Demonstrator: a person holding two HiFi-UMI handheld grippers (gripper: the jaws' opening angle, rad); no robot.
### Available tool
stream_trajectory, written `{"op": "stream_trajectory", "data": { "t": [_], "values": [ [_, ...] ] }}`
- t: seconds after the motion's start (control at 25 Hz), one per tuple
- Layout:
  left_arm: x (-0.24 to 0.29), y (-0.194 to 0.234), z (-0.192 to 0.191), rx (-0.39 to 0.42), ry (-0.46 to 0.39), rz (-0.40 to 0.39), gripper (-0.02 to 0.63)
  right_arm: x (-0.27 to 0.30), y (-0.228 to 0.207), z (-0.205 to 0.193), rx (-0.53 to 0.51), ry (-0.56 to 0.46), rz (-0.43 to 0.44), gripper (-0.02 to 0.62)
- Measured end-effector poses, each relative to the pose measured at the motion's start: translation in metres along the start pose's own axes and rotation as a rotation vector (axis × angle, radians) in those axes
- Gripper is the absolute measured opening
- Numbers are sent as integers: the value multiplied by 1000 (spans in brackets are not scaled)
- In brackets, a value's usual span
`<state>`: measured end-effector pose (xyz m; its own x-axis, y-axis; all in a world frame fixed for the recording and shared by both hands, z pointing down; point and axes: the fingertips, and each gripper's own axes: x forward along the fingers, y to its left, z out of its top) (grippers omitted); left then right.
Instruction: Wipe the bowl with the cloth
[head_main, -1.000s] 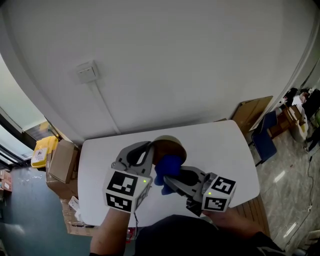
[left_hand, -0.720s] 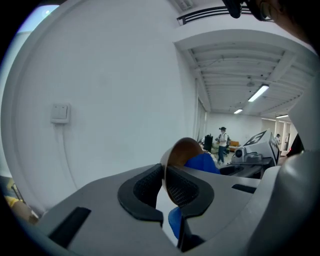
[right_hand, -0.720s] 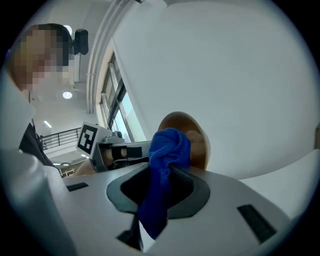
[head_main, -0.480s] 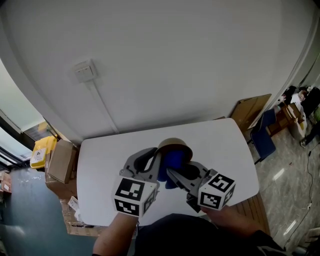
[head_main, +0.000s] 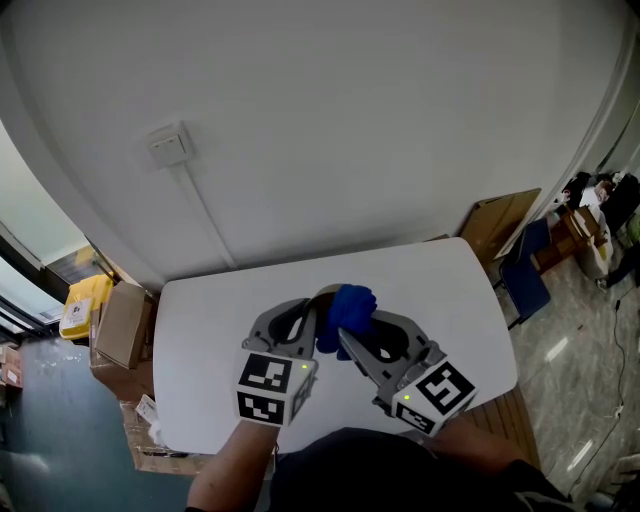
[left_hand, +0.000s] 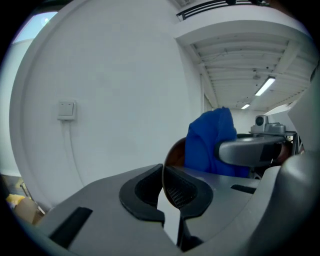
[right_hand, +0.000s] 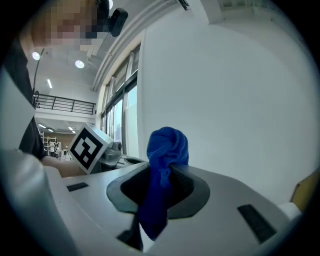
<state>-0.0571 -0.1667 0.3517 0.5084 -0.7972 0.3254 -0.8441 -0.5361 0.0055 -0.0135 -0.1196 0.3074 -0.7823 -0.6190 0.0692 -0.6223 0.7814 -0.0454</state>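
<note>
The brown bowl (left_hand: 173, 154) is held up on edge above the white table (head_main: 200, 330), its thin rim running between the pads of the left gripper (left_hand: 163, 172), whose jaws are clamped together on it. The blue cloth (head_main: 347, 304) is bunched into a ball right at the bowl's open side; from the head view it covers nearly all of the bowl, leaving only a sliver of rim. Whether the cloth actually presses on the bowl's inner face cannot be told. The right gripper (right_hand: 161, 172) is pinched on the cloth, with the ball standing above its jaws and a tail hanging down between them. The two grippers sit close side by side, jaws angled towards each other. Behind the table rises a plain white wall with a switch plate (head_main: 170, 145), and cardboard boxes (head_main: 125, 322) stand by the table's left end
</note>
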Motion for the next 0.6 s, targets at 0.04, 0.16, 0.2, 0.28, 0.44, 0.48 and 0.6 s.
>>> {"op": "stream_trajectory", "data": {
  "t": [0.04, 0.16, 0.2, 0.28, 0.44, 0.48, 0.6],
  "values": [
    [-1, -1, 4, 6, -14, 8, 20, 2, 1, -6, 14, 21, 7, 75],
    [-6, -5, 17, 28, -65, 36, 20, 8, 7, -26, 110, 72, 44, 75],
    [-7, -6, 21, 35, -82, 45, 20, 10, 9, -32, 153, 82, 57, 75],
    [-9, -10, 26, 43, -109, 62, 20, 14, 11, -40, 230, 91, 74, 75],
    [-10, -13, 27, 45, -128, 73, 21, 17, 4, -45, 394, 68, 79, 75],
    [-10, -13, 27, 46, -128, 74, 21, 17, 0, -46, 451, 58, 78, 75],
    [-8, -10, 23, 52, -124, 83, 21, 14, -11, -51, 633, 30, 74, 75]
  ]
}}
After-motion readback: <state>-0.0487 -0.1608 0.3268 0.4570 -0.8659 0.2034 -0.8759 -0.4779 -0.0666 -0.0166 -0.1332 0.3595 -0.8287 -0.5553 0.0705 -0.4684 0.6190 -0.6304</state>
